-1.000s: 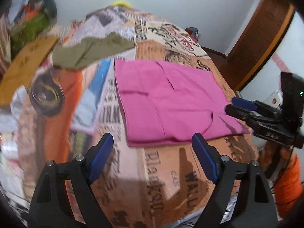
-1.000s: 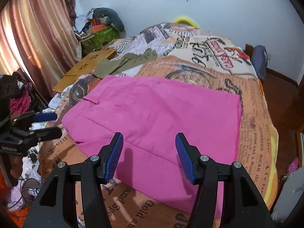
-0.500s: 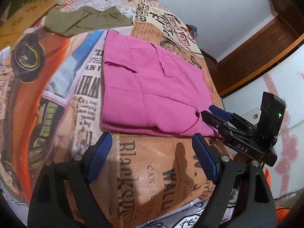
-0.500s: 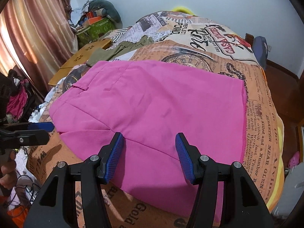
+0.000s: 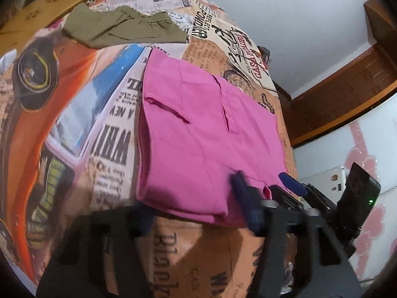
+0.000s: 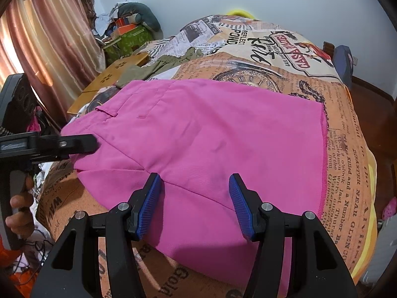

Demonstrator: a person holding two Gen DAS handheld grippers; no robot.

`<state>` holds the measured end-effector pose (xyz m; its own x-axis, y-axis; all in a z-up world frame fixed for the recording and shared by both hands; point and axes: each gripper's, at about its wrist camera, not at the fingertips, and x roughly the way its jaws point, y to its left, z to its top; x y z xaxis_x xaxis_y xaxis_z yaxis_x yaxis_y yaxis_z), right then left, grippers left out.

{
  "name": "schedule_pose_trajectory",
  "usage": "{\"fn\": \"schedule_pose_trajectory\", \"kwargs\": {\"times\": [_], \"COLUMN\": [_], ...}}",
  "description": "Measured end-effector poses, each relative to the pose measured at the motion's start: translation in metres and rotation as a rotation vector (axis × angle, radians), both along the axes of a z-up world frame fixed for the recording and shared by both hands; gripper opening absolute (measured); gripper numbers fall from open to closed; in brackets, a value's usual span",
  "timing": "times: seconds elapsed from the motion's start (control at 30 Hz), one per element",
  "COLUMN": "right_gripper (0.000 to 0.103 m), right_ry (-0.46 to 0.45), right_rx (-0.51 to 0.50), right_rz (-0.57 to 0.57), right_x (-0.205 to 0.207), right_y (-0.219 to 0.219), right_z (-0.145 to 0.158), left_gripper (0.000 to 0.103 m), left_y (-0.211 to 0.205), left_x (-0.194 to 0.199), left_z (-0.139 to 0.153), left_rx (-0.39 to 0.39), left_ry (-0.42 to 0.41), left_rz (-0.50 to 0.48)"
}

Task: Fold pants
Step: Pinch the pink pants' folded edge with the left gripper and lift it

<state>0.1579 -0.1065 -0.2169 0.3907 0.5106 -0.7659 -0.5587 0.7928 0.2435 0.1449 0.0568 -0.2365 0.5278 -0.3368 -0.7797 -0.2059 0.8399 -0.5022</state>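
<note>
As L tongs [image 6: 82, 144] reach pink pants [image 6: 211, 134] edge: both pairs agape, R tongs [image 6: 194, 206] lower.

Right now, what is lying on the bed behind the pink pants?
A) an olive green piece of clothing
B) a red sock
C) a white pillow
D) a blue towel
A: an olive green piece of clothing lies crumpled on the printed blanket, beyond the far edge of the pink pants.
</note>
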Motion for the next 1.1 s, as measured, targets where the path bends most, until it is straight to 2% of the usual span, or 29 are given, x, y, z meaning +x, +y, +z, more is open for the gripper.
{"fn": "schedule_pose_trajectory", "kwargs": {"times": [0.03, 0.13, 0.4, 0.6, 0.8, 0.97, 1.1], "right_gripper": [0.053, 0.053, 0.053, 0.053, 0.056, 0.056, 0.056], "right_ry": [0.001, 0.008, -0.053, 0.011, 0.004, 0.035, 0.012], "right_rx": [-0.003, -0.011, -0.015, -0.036, -0.052, -0.001, 0.045], "right_rz": [-0.002, -0.004, 0.013, 0.090, 0.169, 0.147, 0.088], "right_x": [0.000, 0.002, 0.008, 0.010, -0.004, -0.003, -0.010], "right_y": [0.000, 0.002, 0.025, 0.064, 0.088, 0.073, 0.047], "right_z": [0.000, 0.004, 0.028, 0.013, 0.007, 0.011, 0.022], "left_gripper": [0.028, 0.023, 0.019, 0.019, 0.018, 0.018, 0.018], "left_y": [-0.002, -0.006, -0.012, -0.010, -0.022, -0.044, -0.059], "left_x": [0.003, 0.005, -0.006, -0.037, -0.049, -0.042, -0.036], "left_z": [-0.001, 0.005, 0.037, 0.064, 0.084, 0.094, 0.097], "left_rx": [0.000, 0.057, 0.301, 0.521, 0.610, 0.665, 0.729], "left_ry": [0.008, -0.014, -0.126, -0.238, -0.332, -0.371, -0.385], "left_rz": [-0.018, -0.027, -0.050, -0.038, -0.084, -0.143, -0.177]}}
